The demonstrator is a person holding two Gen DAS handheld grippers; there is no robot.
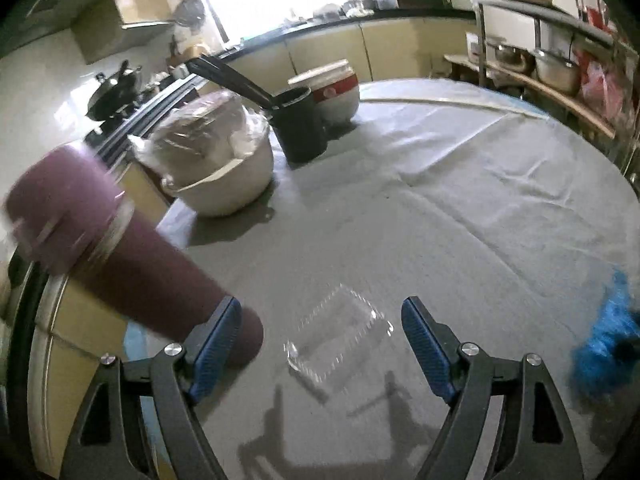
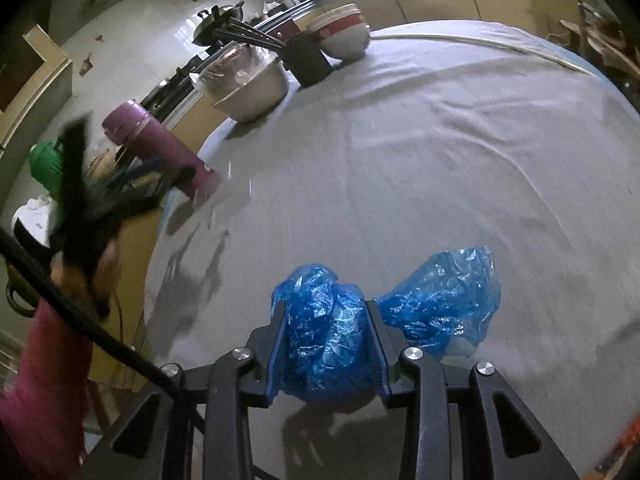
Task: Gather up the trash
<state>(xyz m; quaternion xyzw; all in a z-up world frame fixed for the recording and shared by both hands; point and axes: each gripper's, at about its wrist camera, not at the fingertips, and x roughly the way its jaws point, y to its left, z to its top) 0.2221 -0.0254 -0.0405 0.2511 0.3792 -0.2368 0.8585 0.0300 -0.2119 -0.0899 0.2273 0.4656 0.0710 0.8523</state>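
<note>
On a round table w/ a grey cloth (image 1: 400, 208), seen from the left wrist cam: left gripper (image 1: 322, 318) is held above a clear plastic tray (image 1: 340, 336), jaws spread wide, nothing between the pads. Tray lies flat on the cloth, framed between the blue fingers but not touched. A purple flask (image 1: 132, 264) stands just beside the left finger, near the table edge. Farther back: a wrapped bowl (image 1: 216, 160), a dark pot (image 1: 300, 124), a red-banded bowl (image 1: 332, 92). A scrap of blue plastic is glimpsed at far right.

Over the same table, right wrist cam: right gripper (image 2: 326, 340) is pinched narrow on a crumpled blue bag (image 2: 320, 336); bag bulges past both pads, part trailing to the right on the cloth. Left gripper is seen blurred at far left, a red sleeve (image 2: 44, 380) below it.

Risks, as judged: flask could be knocked off the edge by the left finger; thin tray could slide or crack if squeezed off-centre; loose bag end could drag or slip.

Only the left view shows the tray clearly; only the right view shows the bag grip.
</note>
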